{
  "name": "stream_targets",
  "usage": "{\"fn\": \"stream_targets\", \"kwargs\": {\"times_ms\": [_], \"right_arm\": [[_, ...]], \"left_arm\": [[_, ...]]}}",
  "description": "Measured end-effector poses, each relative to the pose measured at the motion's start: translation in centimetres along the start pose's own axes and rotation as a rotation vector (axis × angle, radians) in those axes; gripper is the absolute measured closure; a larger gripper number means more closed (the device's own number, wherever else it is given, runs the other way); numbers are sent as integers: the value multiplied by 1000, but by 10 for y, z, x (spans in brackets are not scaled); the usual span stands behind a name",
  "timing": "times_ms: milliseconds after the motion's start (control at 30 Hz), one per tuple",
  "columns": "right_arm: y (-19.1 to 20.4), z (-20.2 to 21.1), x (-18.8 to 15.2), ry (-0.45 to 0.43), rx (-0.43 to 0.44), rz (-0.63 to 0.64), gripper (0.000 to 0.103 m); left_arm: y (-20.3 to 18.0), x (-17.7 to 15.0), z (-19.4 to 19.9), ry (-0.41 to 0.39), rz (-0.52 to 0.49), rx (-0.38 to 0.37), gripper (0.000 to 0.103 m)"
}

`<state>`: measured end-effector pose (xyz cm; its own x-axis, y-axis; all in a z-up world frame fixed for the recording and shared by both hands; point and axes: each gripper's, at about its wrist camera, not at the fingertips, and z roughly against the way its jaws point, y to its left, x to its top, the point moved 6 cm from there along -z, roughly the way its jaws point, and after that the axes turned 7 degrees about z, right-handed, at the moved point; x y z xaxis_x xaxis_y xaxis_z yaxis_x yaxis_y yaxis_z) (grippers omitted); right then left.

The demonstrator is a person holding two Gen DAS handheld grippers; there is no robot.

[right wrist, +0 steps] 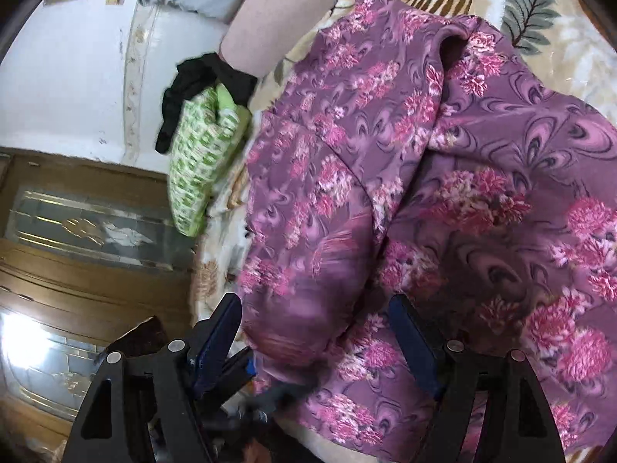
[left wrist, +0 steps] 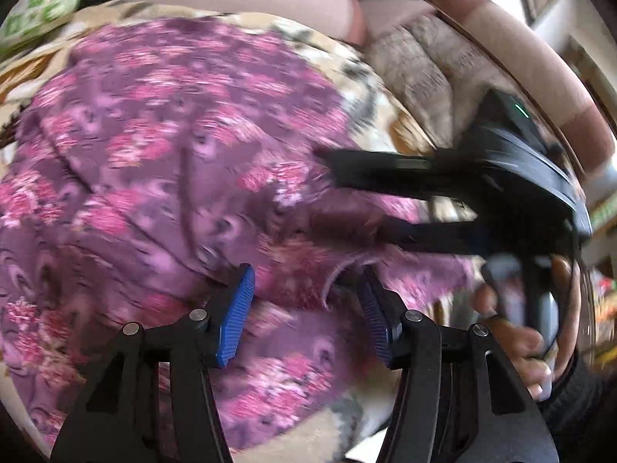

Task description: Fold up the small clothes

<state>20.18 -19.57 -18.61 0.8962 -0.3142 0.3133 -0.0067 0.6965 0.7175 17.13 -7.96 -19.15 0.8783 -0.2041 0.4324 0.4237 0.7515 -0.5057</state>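
A purple garment with pink flowers lies rumpled over a beige leaf-patterned blanket, filling the centre and right of the right wrist view and most of the left wrist view. The left tongs stand apart at the lower centre of their frame, a fold of the cloth between the blue pads, not pressed. The right tongs are also apart over the garment's lower edge. A green-and-white cloth and a black cloth lie left of the garment. A hand holds the right tongs' handle at lower right.
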Motion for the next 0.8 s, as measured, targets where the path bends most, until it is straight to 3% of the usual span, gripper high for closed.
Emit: {"fn": "stream_targets", "kwargs": {"times_ms": [33,133,200,267,333,367,433,467,533,567,633,667,700,800], "right_arm": [[-1,-2,-2,15,-28,7,34],[-8,-11,-11,74,-154,61,63],[-11,-6,-11,77,-194,78,91],[-3,12,-9,38,-173,103,91],[-1,24,-10,32,-254,167,91],[-8,19,-13,59,-326,203,91],[-30,-4,-24,169,-388,200,91],[-35,-10,-27,188,-394,194,91],[-20,1,-20,115,-350,233,91],[-2,15,-13,45,-290,264,90],[25,35,-3,-46,-237,329,70],[37,46,4,-99,-255,365,38],[49,54,12,-143,-255,403,24],[71,52,38,-149,-229,436,24]], "left_arm": [[-4,-3,1,2,-15,-6,49],[-17,-9,10,-4,-59,-27,49],[-13,-8,21,-24,-40,-21,49],[-1,-3,33,-43,7,-15,49],[27,9,47,-80,103,17,47],[40,15,51,-100,142,34,47],[64,29,55,-121,198,94,47],[78,37,56,-121,226,145,47],[111,56,64,-136,311,226,47],[124,64,69,-151,348,228,47],[147,78,78,-179,415,224,47],[164,88,82,-193,463,235,47],[177,96,84,-210,494,229,47],[208,115,86,-220,569,235,47]]}}
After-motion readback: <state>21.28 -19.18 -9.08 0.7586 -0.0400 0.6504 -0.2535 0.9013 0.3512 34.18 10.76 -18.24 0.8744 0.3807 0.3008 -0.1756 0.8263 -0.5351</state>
